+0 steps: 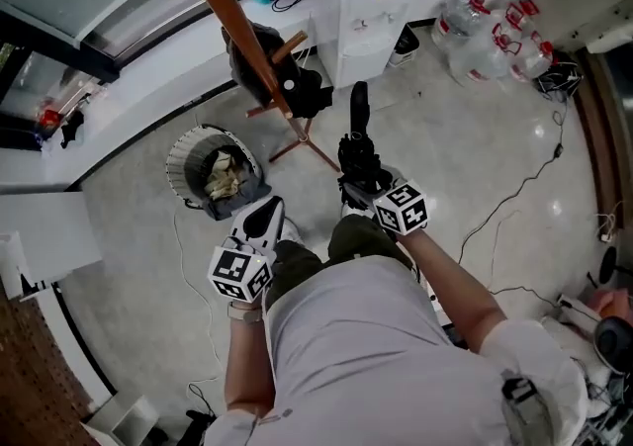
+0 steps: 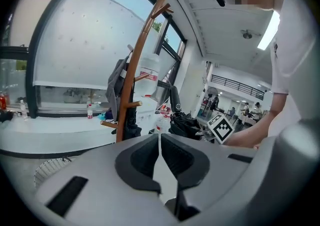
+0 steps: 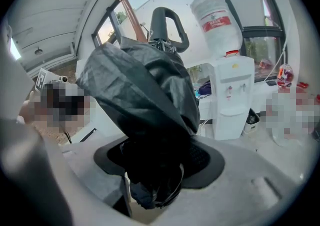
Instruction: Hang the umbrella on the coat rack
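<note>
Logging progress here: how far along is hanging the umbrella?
Done: folded umbrella clamped in the right hand-held gripper. In hand: it is held handle-first before the coat rack. Left: hooking the handle over a peg. The left hand-held gripper is shut, empty.

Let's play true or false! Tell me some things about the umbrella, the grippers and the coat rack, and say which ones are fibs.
1. The right gripper is clamped on the black umbrella. True.
2. The left gripper holds a bottle. False: its jaws are together with nothing between them.
3. The umbrella hangs on the coat rack. False: it is in the right gripper, apart from the rack.
4. A bin stands on the floor near the rack's foot. True.
5. The coat rack is bare. False: a dark bag hangs on it.
</note>
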